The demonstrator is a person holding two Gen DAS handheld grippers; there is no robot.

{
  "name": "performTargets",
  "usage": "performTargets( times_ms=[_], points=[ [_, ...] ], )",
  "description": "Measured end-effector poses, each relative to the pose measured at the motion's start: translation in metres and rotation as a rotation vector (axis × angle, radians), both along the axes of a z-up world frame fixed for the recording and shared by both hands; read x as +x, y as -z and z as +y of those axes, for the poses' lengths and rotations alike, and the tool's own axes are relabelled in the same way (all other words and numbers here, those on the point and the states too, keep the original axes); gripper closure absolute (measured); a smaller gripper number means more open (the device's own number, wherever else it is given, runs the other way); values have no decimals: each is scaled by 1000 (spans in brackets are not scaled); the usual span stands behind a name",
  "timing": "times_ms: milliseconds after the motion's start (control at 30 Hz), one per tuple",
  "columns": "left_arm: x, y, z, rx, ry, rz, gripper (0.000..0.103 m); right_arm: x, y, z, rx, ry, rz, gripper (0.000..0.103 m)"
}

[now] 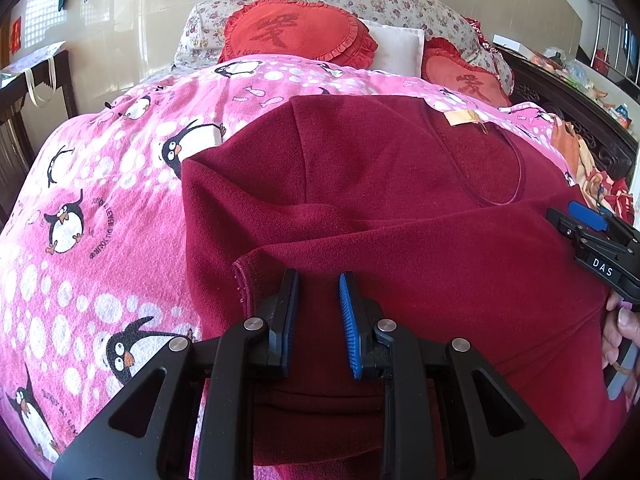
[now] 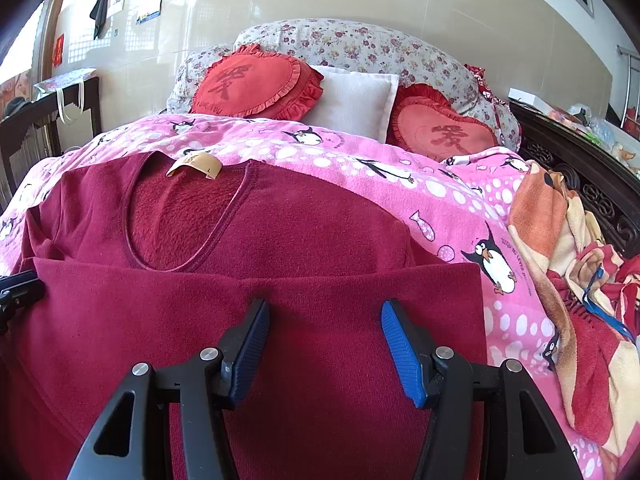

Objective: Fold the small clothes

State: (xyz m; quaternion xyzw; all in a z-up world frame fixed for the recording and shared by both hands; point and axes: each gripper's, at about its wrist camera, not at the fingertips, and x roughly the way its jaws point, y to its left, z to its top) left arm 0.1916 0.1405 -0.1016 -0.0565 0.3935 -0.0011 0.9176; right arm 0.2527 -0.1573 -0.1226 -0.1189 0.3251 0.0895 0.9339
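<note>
Penguin-print blanket (image 2: 360,148) backs the maroon fleece top (image 2: 304,224), lying ahead of both hand-held grippers; I hold left (image 1: 319,288) and right (image 2: 325,316) open, gripping nothing, probably poised for folding.

Ahead of the left gripper (image 1: 319,284), whose jaws stand narrowly apart, the dark red sweater (image 1: 380,208) lies flat, so low passage over it is unobstructed. To its left, open pink penguin blanket (image 1: 100,208) is offered. To its right, the way is blocked by the right gripper (image 1: 592,232). Ahead of the right gripper (image 2: 325,312), jaws wide apart, flat sweater is followed by blanket, then closed off by heart cushions (image 2: 256,84). To its right, a crumpled orange-and-red heap (image 2: 568,280) stands in the way.
</note>
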Motion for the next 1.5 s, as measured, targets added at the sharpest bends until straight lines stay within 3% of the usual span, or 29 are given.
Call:
performTargets(
  times_ms=[433,533,600,800,933,1333,1500],
  points=[
    [1,0,-1,10,-2,1,82,-8,-2,-2,1,17,11,45],
    [1,0,-1,9,-2,1,82,-17,-3,-6,17,35,51,39],
    [1,0,-1,8,-2,0,82,-28,-2,-11,18,64,90,26],
    [1,0,-2,7,-2,0,82,-63,2,-21,61,52,128,25],
    [0,0,-2,10,-3,0,82,-64,7,-16,44,53,121,21],
    [0,0,-10,65,-5,1,82,-62,11,-14,58,48,113,15],
    [0,0,-16,122,-10,2,81,-61,11,-14,59,48,113,14]
  ],
)
